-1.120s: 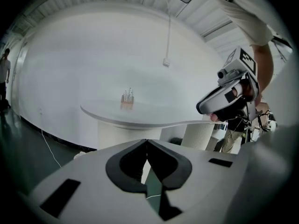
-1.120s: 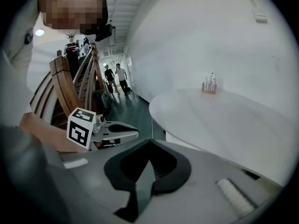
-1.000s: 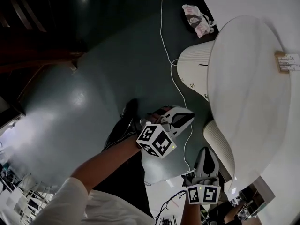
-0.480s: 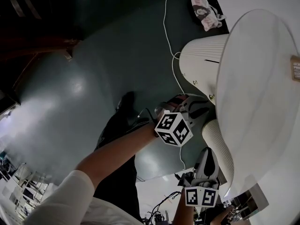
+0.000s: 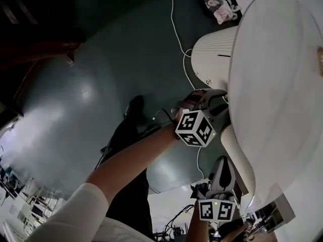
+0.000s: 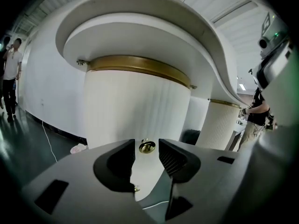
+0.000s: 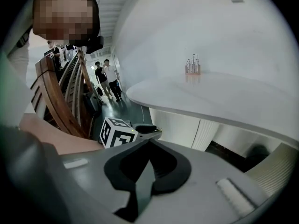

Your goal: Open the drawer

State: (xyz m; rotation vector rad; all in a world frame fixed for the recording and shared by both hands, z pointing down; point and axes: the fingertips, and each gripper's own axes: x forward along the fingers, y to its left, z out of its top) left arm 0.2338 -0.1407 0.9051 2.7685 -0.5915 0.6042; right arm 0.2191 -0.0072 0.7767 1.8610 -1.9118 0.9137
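The drawer front is part of a white ribbed round cabinet (image 5: 214, 59) under the white table top (image 5: 272, 84). Its brass knob (image 6: 146, 147) shows in the left gripper view, centred in the gap between the jaws and a little beyond their tips. My left gripper (image 5: 218, 101) (image 6: 146, 142) is close against the cabinet. Its jaws are opening and nothing is pressed between the pads. My right gripper (image 5: 223, 161) (image 7: 149, 142) hangs lower near a second ribbed pedestal (image 5: 237, 155), its jaws closed together on nothing.
A white cable (image 5: 176, 29) runs across the dark floor, and a pink-and-white bundle (image 5: 217, 4) lies beside the table. A brass band (image 6: 140, 66) rings the cabinet top. Wooden furniture (image 7: 56, 97) and people standing (image 7: 105, 76) are behind.
My left gripper has moved right across the floor up to the ribbed cabinet. The right gripper has shifted only slightly at the bottom of the head view.
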